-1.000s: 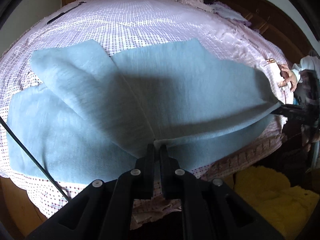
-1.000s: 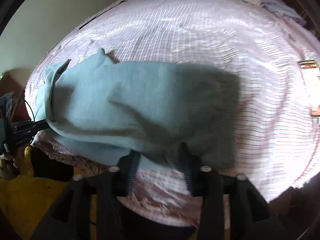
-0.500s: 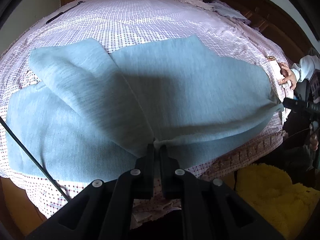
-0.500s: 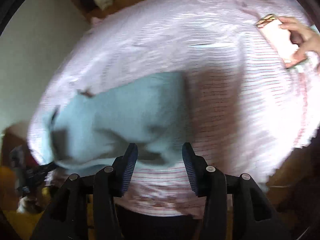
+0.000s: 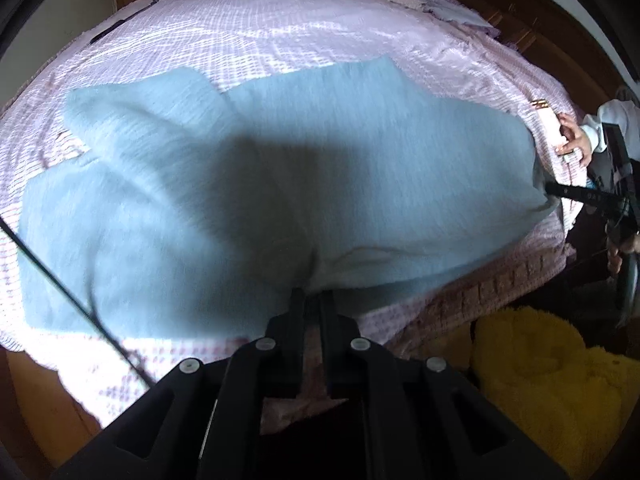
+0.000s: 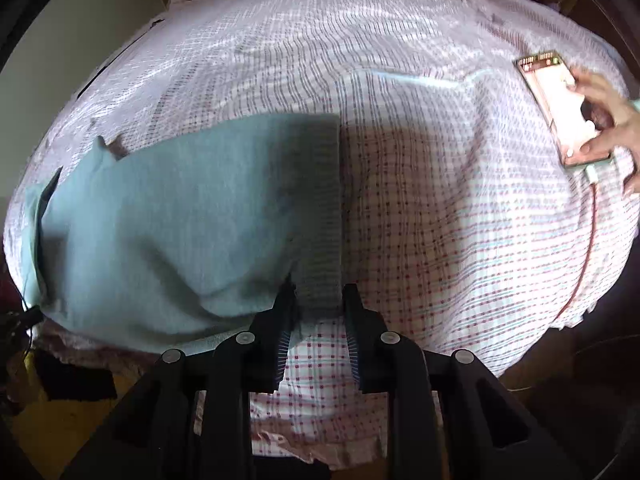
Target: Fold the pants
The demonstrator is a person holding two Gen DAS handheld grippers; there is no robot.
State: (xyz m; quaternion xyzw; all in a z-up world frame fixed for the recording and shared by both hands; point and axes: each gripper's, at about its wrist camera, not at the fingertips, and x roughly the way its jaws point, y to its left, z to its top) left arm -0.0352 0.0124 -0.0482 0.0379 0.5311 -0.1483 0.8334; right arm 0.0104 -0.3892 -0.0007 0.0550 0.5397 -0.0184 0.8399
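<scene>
Left wrist view: left tongs [image 5: 311, 300] clamped on light-blue knitted pants [image 5: 320, 168] spread mid-frame on pink checked bed [image 5: 280, 20]. Right wrist view alone shows ribbed waistband [image 6: 320, 216]; right tongs [image 6: 319, 294], just closing, pinch it.

Pants [image 5: 320, 168]: pale blue. Bedspread [image 6: 440, 220]: pink-white check. Rug [image 5: 560, 380], right of left gripper [image 5: 311, 296]: yellow.
</scene>
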